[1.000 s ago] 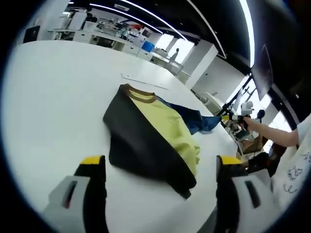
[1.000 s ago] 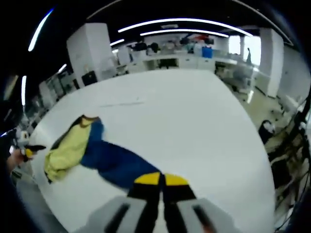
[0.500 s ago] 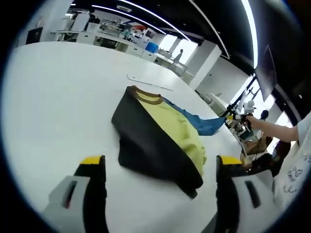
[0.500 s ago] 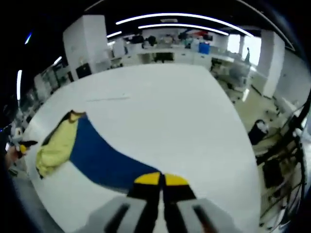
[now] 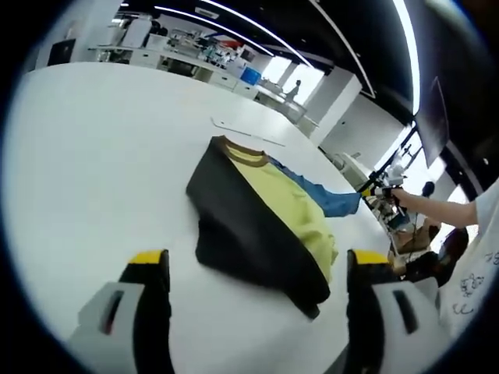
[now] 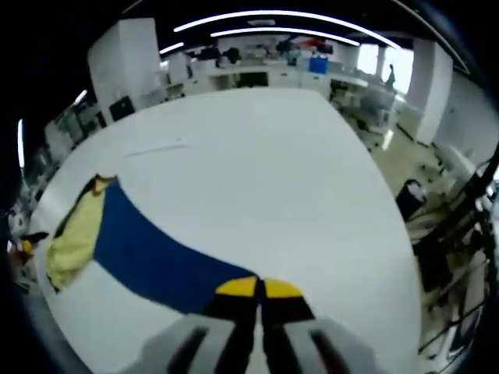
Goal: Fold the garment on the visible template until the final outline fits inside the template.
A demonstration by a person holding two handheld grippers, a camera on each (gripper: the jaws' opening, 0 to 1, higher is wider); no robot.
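A garment with a black part [image 5: 238,226], a yellow part [image 5: 284,202] and a brown collar [image 5: 238,150] lies on the white table [image 5: 93,156]. Its blue part [image 6: 152,253] is stretched out flat toward my right gripper [image 6: 259,287], which is shut on the blue edge. In the left gripper view the right gripper [image 5: 373,187] shows far right, held by a person's hand [image 5: 405,201], with the blue part [image 5: 320,196] running to it. My left gripper [image 5: 257,259] hangs open just in front of the garment's black hem, holding nothing.
A thin flat white sheet edge [image 5: 245,134] lies on the table beyond the collar, also seen as a faint line [image 6: 156,148]. The table's edge [image 6: 382,202] drops off to the right. Desks and shelves [image 6: 257,70] stand behind.
The right gripper has drawn the blue part out from a bunched heap into a long flat strip. The left gripper stays open and near the black hem.
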